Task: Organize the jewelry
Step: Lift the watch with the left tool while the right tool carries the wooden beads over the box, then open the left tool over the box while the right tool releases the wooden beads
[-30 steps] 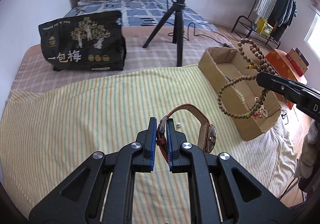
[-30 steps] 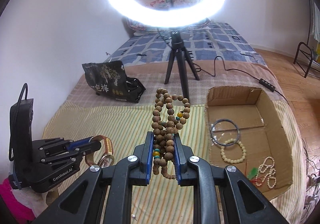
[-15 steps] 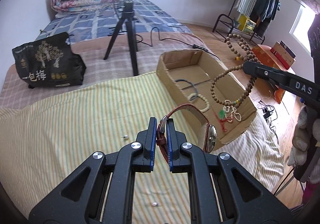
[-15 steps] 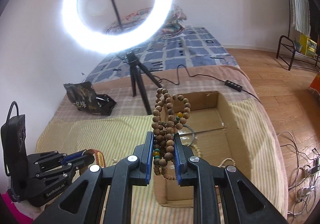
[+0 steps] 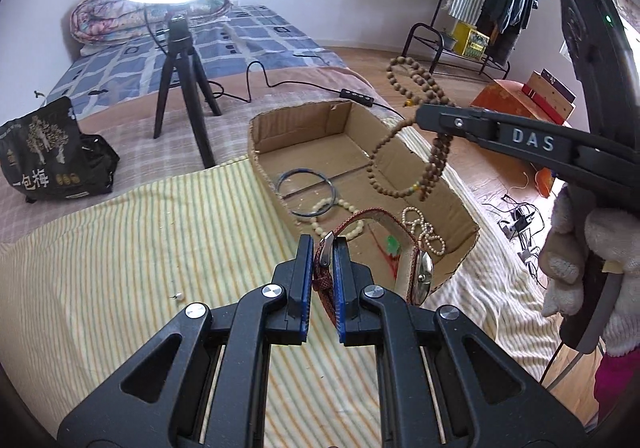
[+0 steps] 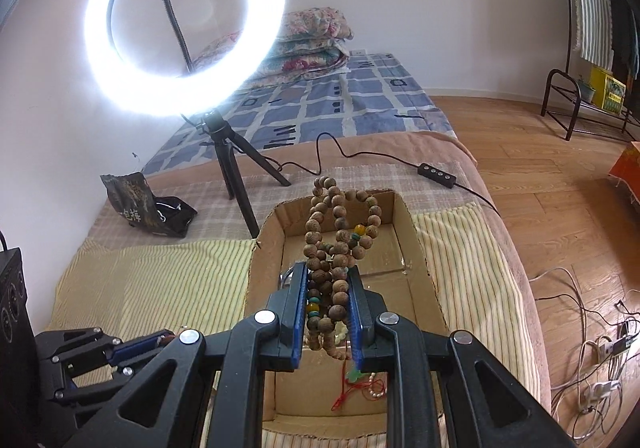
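Left gripper (image 5: pixel 323 248): clamped on the brown strap of a wristwatch (image 5: pixel 420 275); the watch case hangs to the right of the jaws, over the near end of the cardboard box (image 5: pixel 264 168).
Right gripper (image 6: pixel 329 288): pinched on a bunched wooden bead strand (image 6: pixel 340 232); loops rise above and dangle below the blue pads, over the box interior. A gloved hand (image 5: pixel 576 248) holds its handle.
Writing on right gripper: "DAS" in raised pale letters along the side of the arm, seen from the left wrist camera.
Cardboard box: open-topped, at the right edge of the bed, partly on the yellow striped cloth (image 5: pixel 140 248).
Box contents: dark bangle (image 5: pixel 306 192), cream bead bracelet (image 5: pixel 340 222) touching it, small pearl strand (image 5: pixel 424 228), green charm on red cord (image 5: pixel 394 245) at the near end.
Black bag (image 5: pixel 44 156): far left of the bed, white Chinese characters "一包梅" under a gold tree design.
Ring light (image 6: pixel 184 20): lit, on a black tripod behind the box.
Loose pearl (image 5: pixel 180 296): on the cloth, left of the left gripper.
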The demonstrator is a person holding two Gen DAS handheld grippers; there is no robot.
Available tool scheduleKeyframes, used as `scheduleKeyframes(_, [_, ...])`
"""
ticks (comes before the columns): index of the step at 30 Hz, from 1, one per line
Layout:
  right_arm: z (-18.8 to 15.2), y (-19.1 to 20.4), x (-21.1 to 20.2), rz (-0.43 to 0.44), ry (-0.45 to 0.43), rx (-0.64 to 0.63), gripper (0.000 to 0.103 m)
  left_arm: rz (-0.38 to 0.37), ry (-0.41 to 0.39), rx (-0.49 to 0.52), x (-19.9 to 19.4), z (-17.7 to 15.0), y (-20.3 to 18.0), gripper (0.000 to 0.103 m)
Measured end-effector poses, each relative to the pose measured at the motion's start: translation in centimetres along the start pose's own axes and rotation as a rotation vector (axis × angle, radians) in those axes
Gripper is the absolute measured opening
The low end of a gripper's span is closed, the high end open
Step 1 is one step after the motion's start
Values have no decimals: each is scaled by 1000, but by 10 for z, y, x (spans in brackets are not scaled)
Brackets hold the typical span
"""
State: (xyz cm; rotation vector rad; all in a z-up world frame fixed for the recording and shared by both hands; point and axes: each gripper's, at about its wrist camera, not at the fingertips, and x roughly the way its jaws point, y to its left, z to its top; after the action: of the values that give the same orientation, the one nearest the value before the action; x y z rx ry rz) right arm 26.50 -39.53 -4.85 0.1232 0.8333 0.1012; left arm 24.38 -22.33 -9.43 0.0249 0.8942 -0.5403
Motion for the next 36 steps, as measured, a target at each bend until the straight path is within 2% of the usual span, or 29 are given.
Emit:
scheduleKeyframes(12, [7, -16, 21, 20, -1, 10, 16, 25, -21, 35, 20, 3, -29, 7])
scheduleKeyframes(25, [6, -22, 40, 28, 21, 20, 17, 15, -18, 40, 34, 7, -37, 8])
scheduleKeyframes(27, [7, -23, 41, 22, 17, 24, 20, 17, -23, 42, 34, 7, -38, 13])
scheduleKeyframes(28, [7, -23, 41, 19, 12, 27, 23, 10, -20, 42, 35, 7, -38, 16])
scheduleKeyframes(29, [8, -24, 41, 23, 6, 31, 30, 1, -16, 42, 35, 7, -38, 26])
scheduleKeyframes(30, [8, -25, 41, 27, 1, 36, 40, 4, -20, 45, 35, 7, -39, 40])
scheduleKeyframes(31, [8, -26, 40, 23, -1, 42, 48, 11, -25, 48, 34, 7, -40, 48])
scheduleKeyframes(32, [9, -27, 40, 14, -6, 48, 68, 20, -37, 54, 33, 7, -41, 60])
scheduleKeyframes(33, [9, -27, 38, -3, -20, 55, 83, 23, -46, 58, 32, 6, -42, 67])
scheduleKeyframes(36, [11, -26, 34, -30, -48, 53, 94, 40, -52, 61, 31, 7, -42, 75])
